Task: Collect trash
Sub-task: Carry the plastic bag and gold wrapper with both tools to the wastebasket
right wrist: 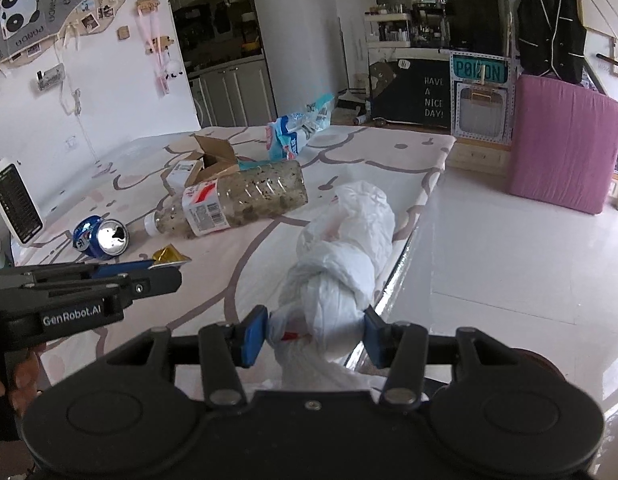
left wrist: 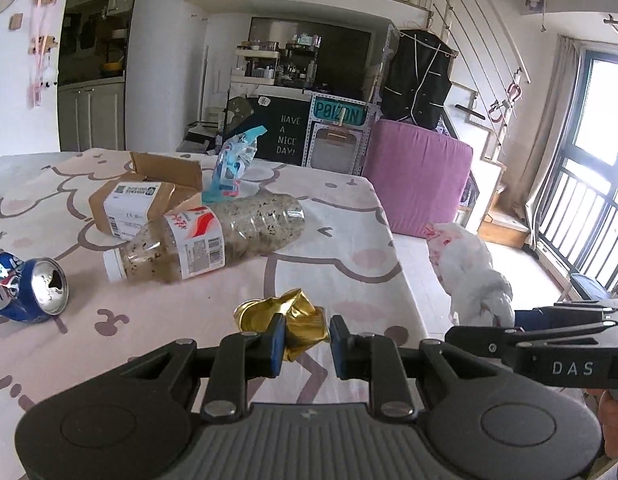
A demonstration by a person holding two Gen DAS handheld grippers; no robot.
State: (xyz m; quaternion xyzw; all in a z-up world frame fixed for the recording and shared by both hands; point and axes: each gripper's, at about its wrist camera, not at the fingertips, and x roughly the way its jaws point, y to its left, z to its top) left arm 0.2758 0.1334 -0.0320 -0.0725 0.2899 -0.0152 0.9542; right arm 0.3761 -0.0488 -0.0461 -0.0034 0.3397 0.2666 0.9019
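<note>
Gold wrapper (left wrist: 299,320) is pinched in the left gripper (left wrist: 306,340), lifted clear of the table (left wrist: 349,240), likely for dropping into the bag. White bag (right wrist: 341,264) is clamped by the right gripper (right wrist: 315,332) at its bunched neck and held at the table edge, presumably as the trash receiver. Bottle (left wrist: 205,240), can (left wrist: 33,284), box (left wrist: 141,196) and blue packet (left wrist: 233,164) lie uncollected on the table.
</note>
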